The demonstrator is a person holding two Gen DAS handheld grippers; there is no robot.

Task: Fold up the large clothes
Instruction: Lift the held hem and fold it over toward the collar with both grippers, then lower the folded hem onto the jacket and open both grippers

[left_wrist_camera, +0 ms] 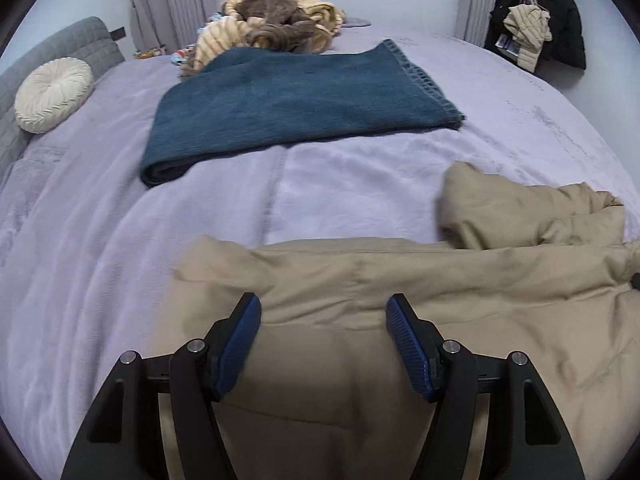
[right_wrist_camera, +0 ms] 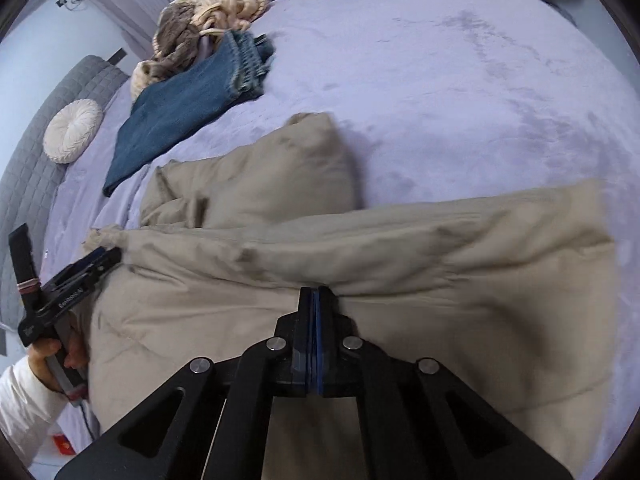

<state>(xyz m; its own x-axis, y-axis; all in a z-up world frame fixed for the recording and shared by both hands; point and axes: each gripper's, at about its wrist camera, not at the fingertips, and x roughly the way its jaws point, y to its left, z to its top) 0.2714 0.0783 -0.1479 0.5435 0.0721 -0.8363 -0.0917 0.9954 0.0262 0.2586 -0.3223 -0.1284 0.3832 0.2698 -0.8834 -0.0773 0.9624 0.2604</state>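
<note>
A large beige padded jacket [left_wrist_camera: 400, 280] lies spread on the lilac bed cover [left_wrist_camera: 100, 240], with one sleeve [left_wrist_camera: 520, 208] bunched at the right. My left gripper [left_wrist_camera: 324, 304] hovers open over the jacket's near part, blue pads wide apart with nothing between them. In the right wrist view the jacket [right_wrist_camera: 400, 240] is folded over lengthwise, its sleeve [right_wrist_camera: 280, 168] lying beyond. My right gripper [right_wrist_camera: 316, 292] is shut at the edge of that fold, and the fabric puckers toward its tip. The left gripper [right_wrist_camera: 106, 254] shows at the jacket's left end, held by a hand in a white sleeve.
Folded blue jeans [left_wrist_camera: 296, 100] lie mid-bed. Behind them sits a pile of cream and brown knits [left_wrist_camera: 272, 16]. A round white cushion [left_wrist_camera: 54, 94] leans on the grey headboard [left_wrist_camera: 80, 40]. A dark coat [left_wrist_camera: 560, 20] hangs at the far right. Bare bed cover [right_wrist_camera: 480, 80] stretches beyond the jacket.
</note>
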